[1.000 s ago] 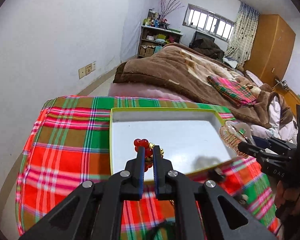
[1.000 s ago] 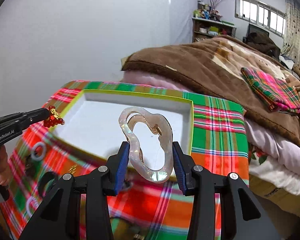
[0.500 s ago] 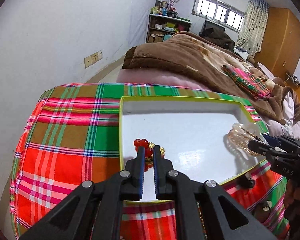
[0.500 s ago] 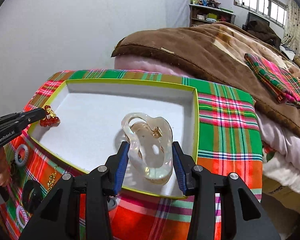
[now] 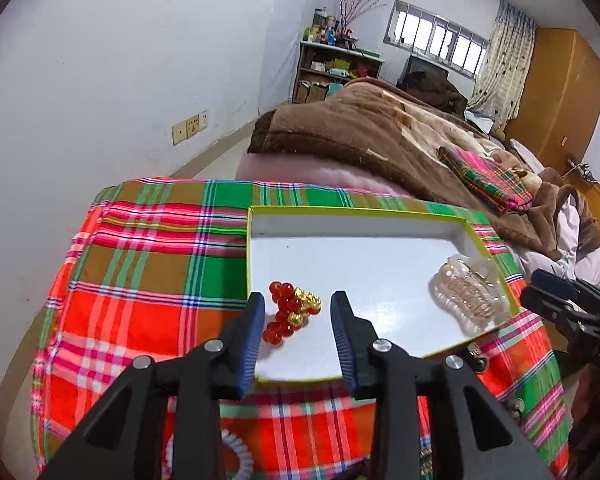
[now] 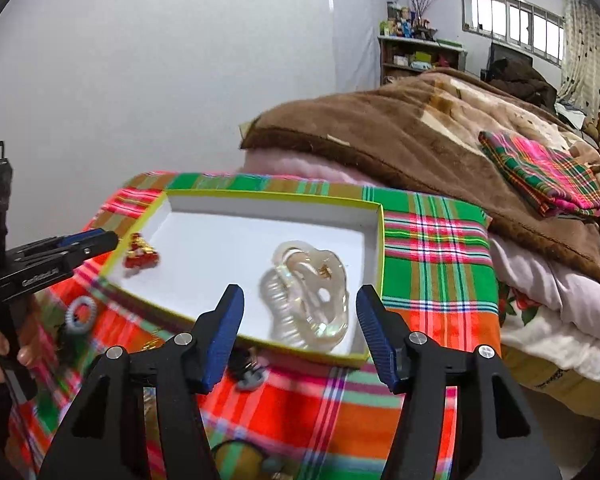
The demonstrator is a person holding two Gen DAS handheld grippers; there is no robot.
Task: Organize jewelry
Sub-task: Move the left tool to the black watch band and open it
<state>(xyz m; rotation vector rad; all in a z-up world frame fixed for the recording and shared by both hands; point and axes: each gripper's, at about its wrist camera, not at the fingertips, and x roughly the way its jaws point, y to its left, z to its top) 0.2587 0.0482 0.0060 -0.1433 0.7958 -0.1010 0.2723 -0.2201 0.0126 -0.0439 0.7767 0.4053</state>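
Plaid cloth [image 5: 148,280] in red, green and pink covers the table we work at, with a bed under a brown blanket [image 5: 364,136] behind it and a window on the far wall. On the cloth sits a shallow white tray [image 5: 364,216] with a yellow-green rim.

Our left gripper [image 5: 298,332] is spread wide and holds nothing. The red and gold bead piece [image 5: 292,306] lies on the tray floor at the near left corner, between the two fingers and just ahead of their tips; we cannot tell whether either pad touches it. From the right wrist view the same beads [image 6: 140,256] sit just inside the tray's left rim, beside the left gripper's tip.

Our right gripper [image 6: 300,328] is also spread wide, with nothing in its grasp. The clear hair claw [image 6: 310,300] lies in the tray's near right corner, between the blue pads with a gap on each side. In the left view the claw [image 5: 466,294] rests near the tray's right rim.

Outside the tray, on the cloth by the near edge, a coiled hair tie [image 6: 80,314] and a few small dark pieces lie blurred.
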